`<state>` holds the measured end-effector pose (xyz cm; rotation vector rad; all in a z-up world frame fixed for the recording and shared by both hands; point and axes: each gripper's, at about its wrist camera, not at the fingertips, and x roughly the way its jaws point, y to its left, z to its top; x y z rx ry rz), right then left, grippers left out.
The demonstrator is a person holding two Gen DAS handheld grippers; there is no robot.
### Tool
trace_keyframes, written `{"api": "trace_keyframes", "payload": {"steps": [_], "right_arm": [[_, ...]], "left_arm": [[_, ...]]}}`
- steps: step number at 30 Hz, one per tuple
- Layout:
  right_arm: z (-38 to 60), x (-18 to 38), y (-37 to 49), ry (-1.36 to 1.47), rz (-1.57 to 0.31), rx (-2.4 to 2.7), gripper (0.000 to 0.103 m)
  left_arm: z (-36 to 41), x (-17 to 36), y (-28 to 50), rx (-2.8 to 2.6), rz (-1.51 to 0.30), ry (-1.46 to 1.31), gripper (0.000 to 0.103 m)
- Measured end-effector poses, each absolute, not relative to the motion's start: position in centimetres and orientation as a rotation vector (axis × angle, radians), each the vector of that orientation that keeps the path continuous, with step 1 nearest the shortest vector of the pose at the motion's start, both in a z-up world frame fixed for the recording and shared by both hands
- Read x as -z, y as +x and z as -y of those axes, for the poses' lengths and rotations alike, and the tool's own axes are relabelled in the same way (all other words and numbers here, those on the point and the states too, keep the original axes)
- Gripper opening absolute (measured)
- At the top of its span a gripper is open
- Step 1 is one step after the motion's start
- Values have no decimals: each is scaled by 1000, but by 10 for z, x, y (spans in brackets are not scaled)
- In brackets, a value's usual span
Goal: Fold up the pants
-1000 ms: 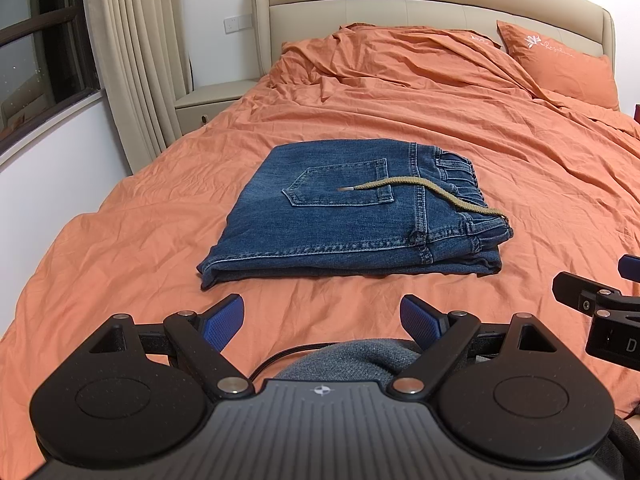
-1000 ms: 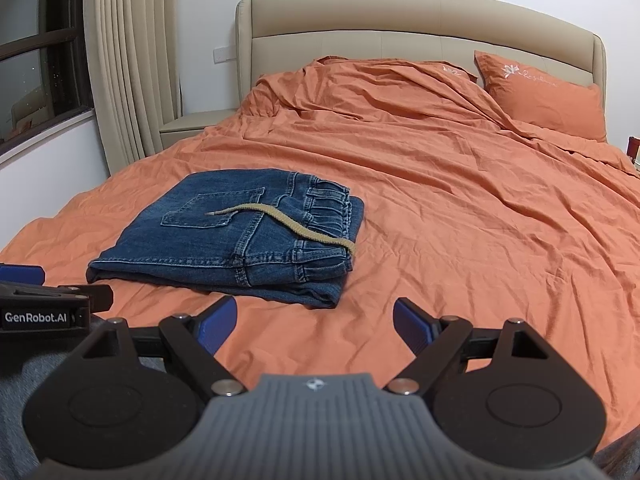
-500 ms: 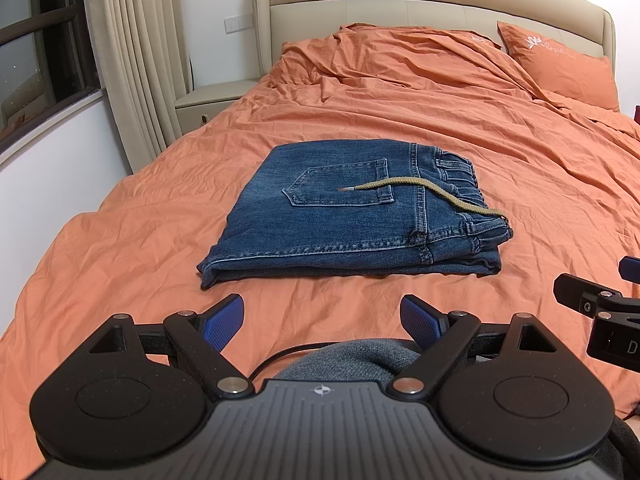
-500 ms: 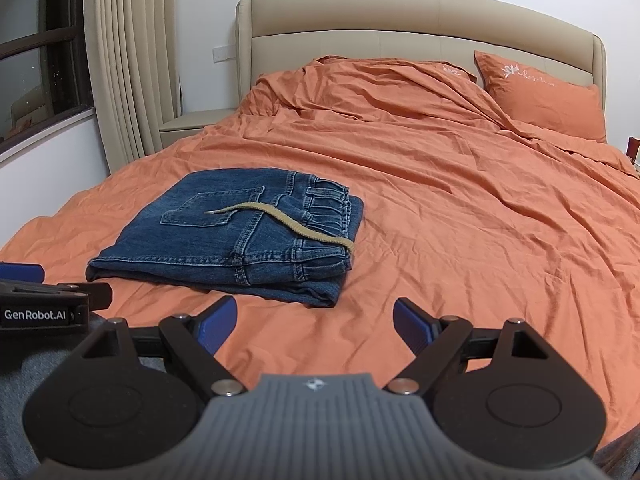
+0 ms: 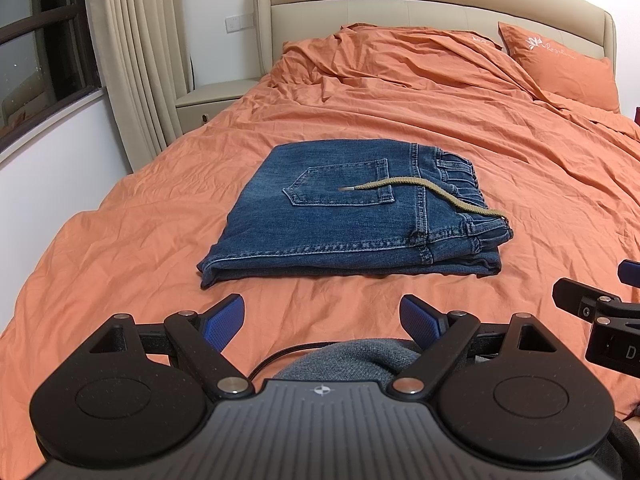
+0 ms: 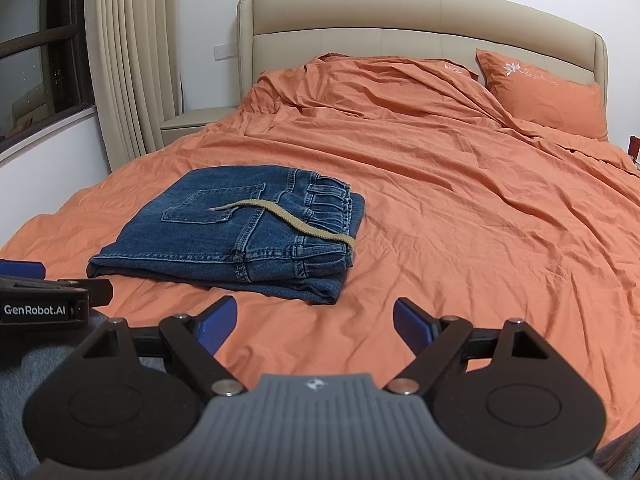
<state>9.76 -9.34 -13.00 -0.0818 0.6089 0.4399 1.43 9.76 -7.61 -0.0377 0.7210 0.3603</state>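
Lying folded on the bed (image 5: 120,216), the pants (image 5: 344,216) sit as a flat blue denim rectangle on the orange sheet, back pocket (image 5: 340,184) facing up, elastic waistband toward the right; a tan drawstring (image 5: 424,192) trails across the pocket and waistband to the near right corner; in the right wrist view the same pants (image 6: 240,228) lie left of centre with the drawstring (image 6: 288,220) on top; left gripper (image 5: 322,318) hangs low over the near bed edge, short of the pants, blue fingers (image 5: 224,320) spread wide apart, holding nothing; right gripper (image 6: 316,320) same pose, fingers (image 6: 412,326) wide apart, empty, not touching the denim; grey knit fabric (image 5: 344,360) shows under the left gripper; orange pillow (image 5: 560,68) at the beige headboard (image 5: 400,12); beige nightstand (image 5: 208,96) and curtain (image 5: 136,60) on the left by a dark window (image 5: 40,48).
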Motion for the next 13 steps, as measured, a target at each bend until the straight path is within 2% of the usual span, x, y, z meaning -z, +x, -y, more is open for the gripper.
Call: {"api": "trace_keyframes", "payload": {"steps": [13], "right_arm": [[94, 131, 98, -79, -615, -441, 82]], "left_arm": [[-98, 76, 13, -348, -720, -39, 100]]}}
